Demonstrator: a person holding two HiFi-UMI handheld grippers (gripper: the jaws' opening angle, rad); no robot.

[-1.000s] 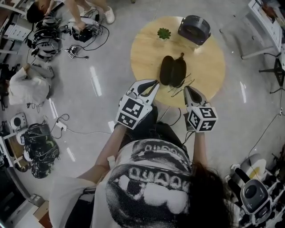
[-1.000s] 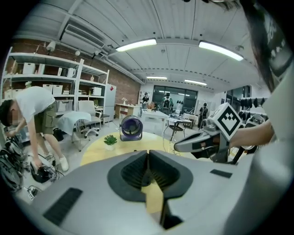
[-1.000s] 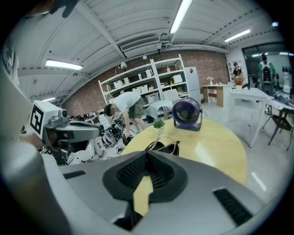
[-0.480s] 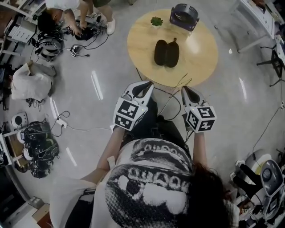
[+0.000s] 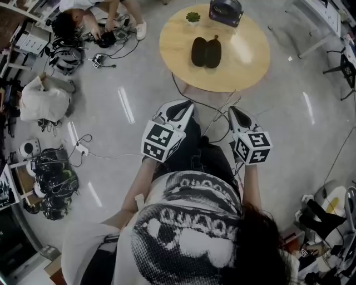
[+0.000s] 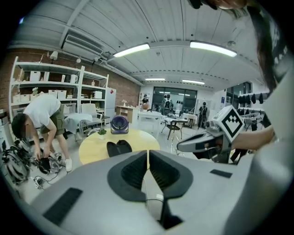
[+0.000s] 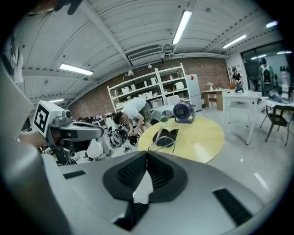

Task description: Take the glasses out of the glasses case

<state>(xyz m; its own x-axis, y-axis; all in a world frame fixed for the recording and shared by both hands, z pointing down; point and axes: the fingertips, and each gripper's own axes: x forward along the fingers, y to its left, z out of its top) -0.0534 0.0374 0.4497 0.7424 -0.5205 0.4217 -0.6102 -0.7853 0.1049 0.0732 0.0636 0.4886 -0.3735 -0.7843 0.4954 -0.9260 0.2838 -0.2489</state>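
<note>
Pinched glasses (image 7: 164, 137) in closed right gripper (image 7: 146, 152), left gripper (image 6: 148, 151) closed empty, glasses case (image 5: 206, 52) well ahead; removal seemingly done.

Item counts. Hand-held grippers: two, namely one left hand-held gripper (image 5: 190, 103) and one right hand-held gripper (image 5: 232, 109), each with one marker cube. Desk (image 5: 245, 61): one. Glasses case (image 5: 206, 52): one. Glasses (image 7: 158, 137): one pair. Fan (image 5: 226, 10): one. Potted plant (image 5: 193, 17): one. People: two, namely one person holding the grippers (image 5: 189, 222) and one person bent over the floor (image 5: 83, 14).
</note>
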